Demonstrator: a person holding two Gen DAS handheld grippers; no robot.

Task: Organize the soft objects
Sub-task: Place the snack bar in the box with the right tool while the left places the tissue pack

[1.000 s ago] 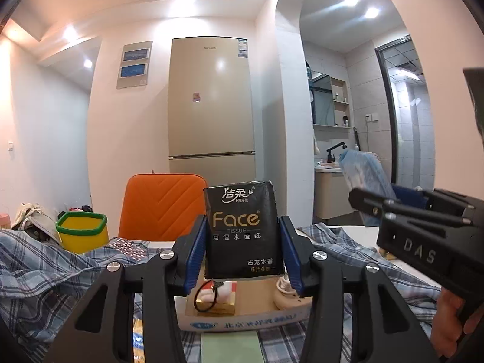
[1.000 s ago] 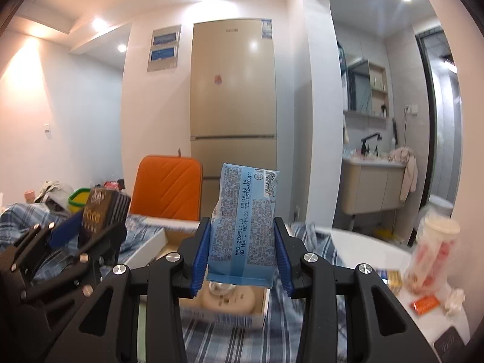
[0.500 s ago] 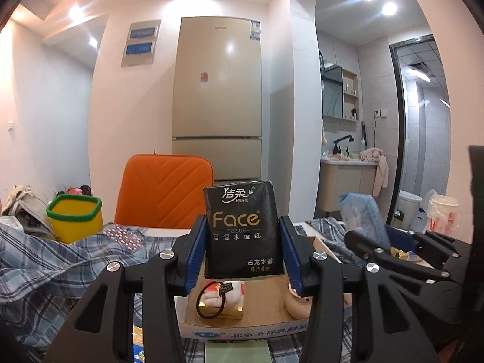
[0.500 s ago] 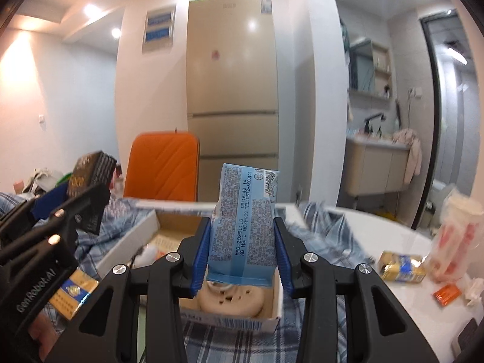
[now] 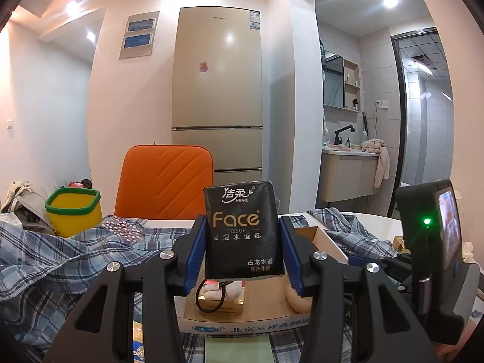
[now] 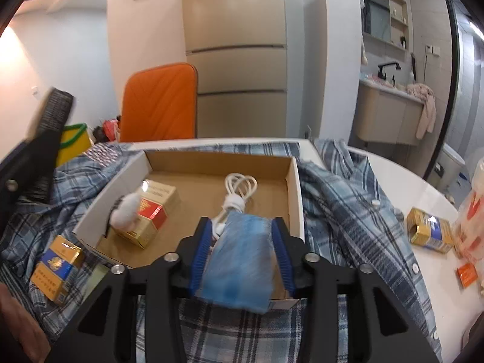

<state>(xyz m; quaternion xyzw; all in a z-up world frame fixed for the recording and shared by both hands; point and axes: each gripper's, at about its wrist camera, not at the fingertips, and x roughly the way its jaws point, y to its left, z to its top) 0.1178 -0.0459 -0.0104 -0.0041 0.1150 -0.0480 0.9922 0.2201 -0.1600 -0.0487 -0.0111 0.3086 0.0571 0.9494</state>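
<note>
Black soft tissue pack (image 5: 242, 231) is showing "Face TISSUE"; white cardboard box rim (image 5: 242, 329) is showing blue Chinese characters.

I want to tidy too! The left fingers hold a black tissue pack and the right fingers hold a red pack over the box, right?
Not quite. The right wrist view shows the right gripper holding a blue pack, not red, over the box. The left gripper does hold the black tissue pack.

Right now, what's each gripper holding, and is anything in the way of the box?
Left gripper shut on black tissue pack. Right gripper shut on blue pack, over cardboard box. Box already holds white cable, red-gold carton.
</note>
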